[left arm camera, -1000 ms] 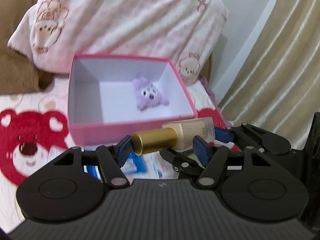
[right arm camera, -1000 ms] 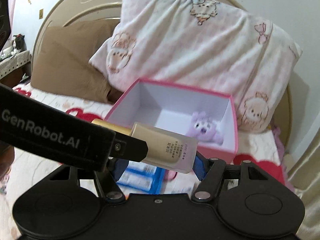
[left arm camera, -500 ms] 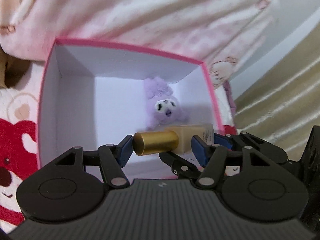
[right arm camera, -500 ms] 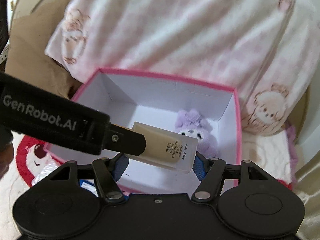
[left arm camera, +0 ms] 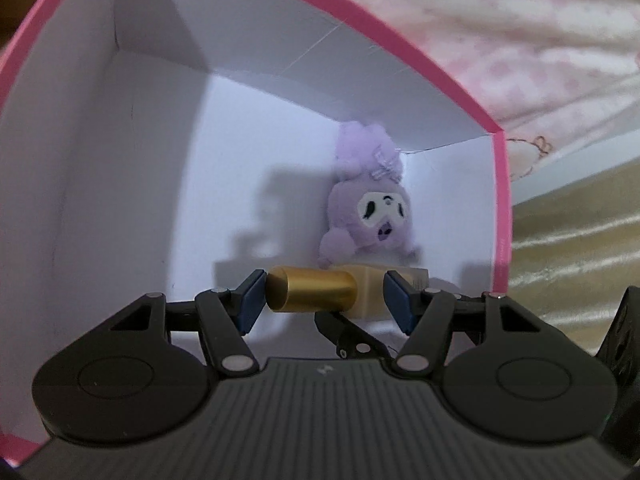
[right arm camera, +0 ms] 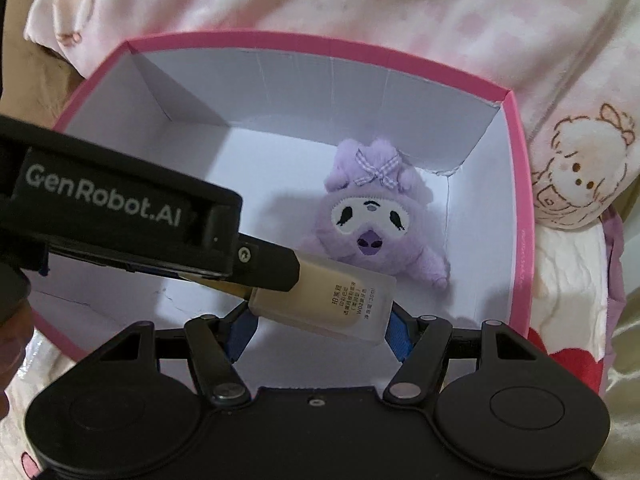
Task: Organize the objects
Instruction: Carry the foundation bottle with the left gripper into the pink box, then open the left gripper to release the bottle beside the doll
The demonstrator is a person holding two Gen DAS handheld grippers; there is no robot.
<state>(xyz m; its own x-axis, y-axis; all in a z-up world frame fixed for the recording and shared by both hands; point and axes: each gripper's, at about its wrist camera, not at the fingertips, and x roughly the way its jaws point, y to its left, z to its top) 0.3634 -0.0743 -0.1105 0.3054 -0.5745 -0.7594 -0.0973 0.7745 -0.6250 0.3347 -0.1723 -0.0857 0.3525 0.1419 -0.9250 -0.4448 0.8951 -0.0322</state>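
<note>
A beige foundation bottle (left arm camera: 360, 292) with a gold cap lies crosswise between both pairs of fingers, inside the open pink box (left arm camera: 502, 208). My left gripper (left arm camera: 324, 300) grips it end to end, one pad on the cap, one on the body. My right gripper (right arm camera: 320, 324) holds the bottle's body (right arm camera: 328, 304) from the other side. The left gripper's black body (right arm camera: 120, 216) crosses the right wrist view. A purple plush toy (right arm camera: 372, 216) lies on the box floor at the far right corner, just beyond the bottle; it also shows in the left wrist view (left arm camera: 372, 216).
The pink box (right arm camera: 520, 240) has white inner walls and sits on a bed. A pink-and-white pillow with bear prints (right arm camera: 440, 8) lies behind it. A gold curtain (left arm camera: 580, 260) hangs to the right. A red-and-white bear blanket (right arm camera: 568, 344) lies under the box.
Both grippers have moved forward and down with the bottle, from in front of the box to inside it. The plush toy now looks much closer.
</note>
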